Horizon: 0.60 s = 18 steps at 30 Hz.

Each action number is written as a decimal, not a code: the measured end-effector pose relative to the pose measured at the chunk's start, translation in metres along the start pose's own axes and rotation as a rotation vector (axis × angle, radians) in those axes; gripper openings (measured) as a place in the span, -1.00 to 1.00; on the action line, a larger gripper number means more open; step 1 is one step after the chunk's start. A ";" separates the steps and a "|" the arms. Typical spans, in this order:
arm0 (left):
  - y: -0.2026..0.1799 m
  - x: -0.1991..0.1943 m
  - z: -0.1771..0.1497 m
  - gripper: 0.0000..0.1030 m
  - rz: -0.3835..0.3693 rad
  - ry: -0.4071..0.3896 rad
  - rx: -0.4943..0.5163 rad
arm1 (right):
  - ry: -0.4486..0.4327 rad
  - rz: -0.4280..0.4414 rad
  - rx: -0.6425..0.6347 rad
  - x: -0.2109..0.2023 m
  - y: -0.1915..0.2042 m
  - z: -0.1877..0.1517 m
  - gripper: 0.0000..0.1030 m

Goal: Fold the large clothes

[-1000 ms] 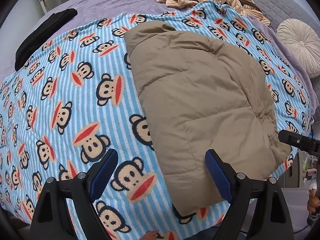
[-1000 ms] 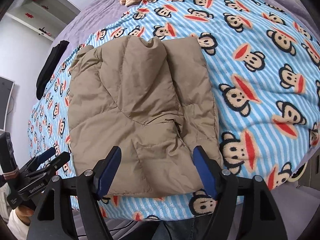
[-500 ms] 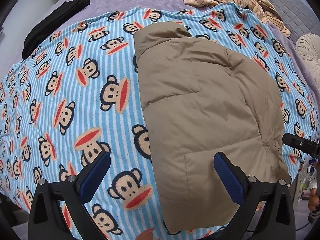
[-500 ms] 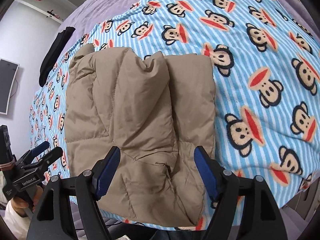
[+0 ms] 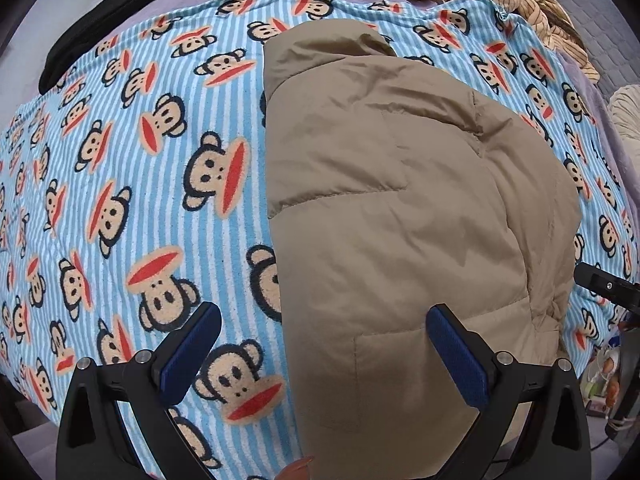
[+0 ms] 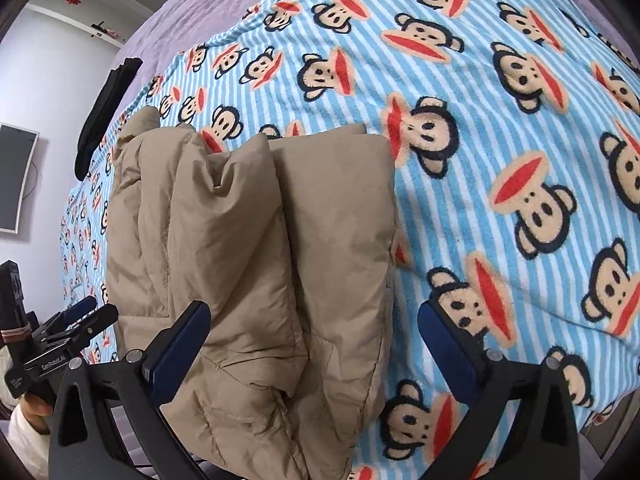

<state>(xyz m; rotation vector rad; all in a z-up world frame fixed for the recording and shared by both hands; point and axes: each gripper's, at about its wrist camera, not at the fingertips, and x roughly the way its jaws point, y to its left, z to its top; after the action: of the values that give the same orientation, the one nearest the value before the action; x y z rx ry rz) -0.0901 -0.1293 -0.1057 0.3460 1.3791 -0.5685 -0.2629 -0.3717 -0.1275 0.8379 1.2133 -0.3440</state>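
Hovering over a puffy tan jacket (image 5: 400,220) on the monkey-print blanket (image 5: 132,184), near the bed's front edge.

Both sets of jaws have just been opening and stand wide apart, clamped on nothing; the left gripper (image 5: 320,356) straddles the jacket's left hem corner, the right gripper (image 6: 316,352) its right side; I judge the padding light, soft, springy and slick, so pinch deep at the hem corners, 1 per gripper, through all layers.

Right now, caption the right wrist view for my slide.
Open right gripper above folded tan jacket on monkey-print blanket.
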 end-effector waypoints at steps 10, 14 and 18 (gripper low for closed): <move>0.025 0.019 0.016 1.00 -0.227 0.063 -0.058 | 0.140 0.127 -0.026 0.018 -0.020 0.011 1.00; 0.032 0.031 0.021 1.00 -0.302 0.078 -0.077 | 0.190 0.110 -0.026 0.033 -0.028 0.015 1.00; 0.042 0.052 0.027 1.00 -0.439 0.102 -0.136 | 0.223 0.280 0.031 0.043 -0.035 0.019 1.00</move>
<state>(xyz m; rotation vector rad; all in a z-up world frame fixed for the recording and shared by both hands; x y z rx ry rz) -0.0399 -0.1183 -0.1557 -0.0444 1.5952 -0.8196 -0.2581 -0.4002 -0.1779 1.0794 1.2772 -0.0417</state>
